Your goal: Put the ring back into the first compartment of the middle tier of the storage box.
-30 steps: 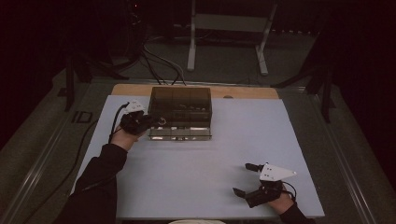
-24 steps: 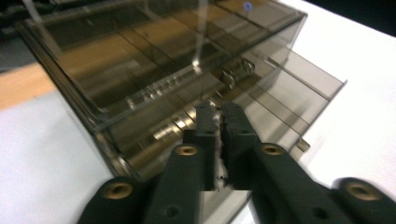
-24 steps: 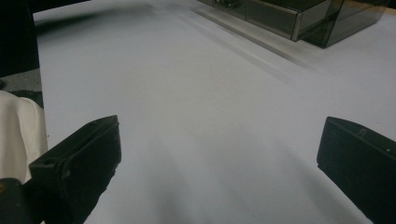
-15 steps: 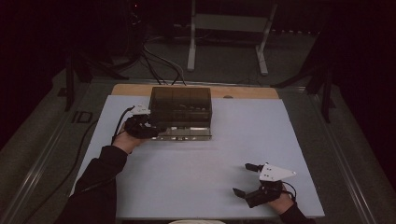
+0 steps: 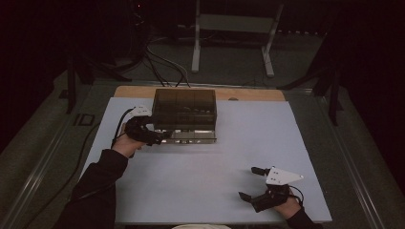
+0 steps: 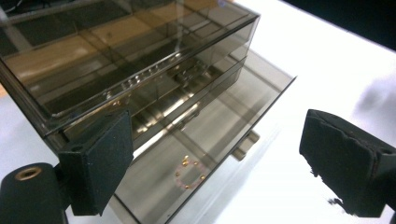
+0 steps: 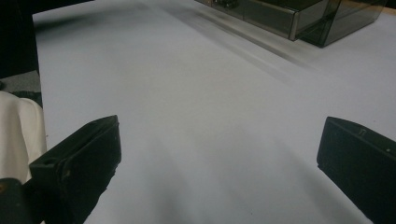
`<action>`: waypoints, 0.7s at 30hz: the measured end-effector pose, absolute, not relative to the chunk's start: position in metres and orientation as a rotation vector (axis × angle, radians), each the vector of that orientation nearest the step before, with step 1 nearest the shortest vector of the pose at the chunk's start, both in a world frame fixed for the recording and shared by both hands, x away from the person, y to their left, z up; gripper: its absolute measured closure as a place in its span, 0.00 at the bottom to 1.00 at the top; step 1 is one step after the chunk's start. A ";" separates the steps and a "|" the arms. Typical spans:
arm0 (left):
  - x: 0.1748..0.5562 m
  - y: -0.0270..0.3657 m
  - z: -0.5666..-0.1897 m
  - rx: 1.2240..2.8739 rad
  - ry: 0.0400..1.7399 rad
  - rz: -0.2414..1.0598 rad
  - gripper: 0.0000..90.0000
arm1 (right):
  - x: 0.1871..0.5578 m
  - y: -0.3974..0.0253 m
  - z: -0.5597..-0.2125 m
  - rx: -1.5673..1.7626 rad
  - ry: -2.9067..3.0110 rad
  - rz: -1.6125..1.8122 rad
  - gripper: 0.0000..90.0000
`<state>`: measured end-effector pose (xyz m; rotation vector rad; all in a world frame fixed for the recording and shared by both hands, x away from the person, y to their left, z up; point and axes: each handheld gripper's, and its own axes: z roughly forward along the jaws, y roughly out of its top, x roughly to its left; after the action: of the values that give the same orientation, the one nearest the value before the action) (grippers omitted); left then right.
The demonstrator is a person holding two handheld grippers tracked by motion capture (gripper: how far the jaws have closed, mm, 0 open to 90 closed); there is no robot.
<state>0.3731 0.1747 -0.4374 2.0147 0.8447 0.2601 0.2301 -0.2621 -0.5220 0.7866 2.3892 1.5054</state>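
While left forearm reaches forward: left gripper point(image 5: 152, 135) at drawer box point(image 5: 185, 109), jaws apart.
High view: box at far-centre of table point(image 5: 200, 191), bottom drawer point(image 5: 193, 137) pulled out; right gripper point(image 5: 252, 183) low at near-right, spread wide. Left gripper view: jaws released, straddling drawer point(image 6: 196, 154) corner. Right gripper view: open over bare table, box point(image 7: 299, 14) well ahead.

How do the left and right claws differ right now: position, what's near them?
The left claw sits at the smoky drawer box, one jaw against its front corner beside the pulled-out bottom drawer; the right claw rests near the table's front edge, far from the box. The left claw faces drawers; the right claw faces bare white surface. Both are open and hold nothing.
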 end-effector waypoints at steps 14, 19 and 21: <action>0.353 0.184 -0.424 2.006 0.724 0.235 0.01 | 0.230 -0.260 -0.521 0.787 2.387 1.507 0.00; 0.343 0.189 -0.424 1.994 0.712 0.213 0.01 | 0.230 -0.261 -0.521 0.792 2.385 1.512 0.00; 0.340 0.192 -0.424 1.986 0.709 0.198 0.01 | 0.230 -0.261 -0.521 0.791 2.388 1.508 0.00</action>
<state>0.3403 0.1920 -0.4242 1.9858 0.7094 0.1984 0.2298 -0.2605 -0.5212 0.7914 2.3879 1.5083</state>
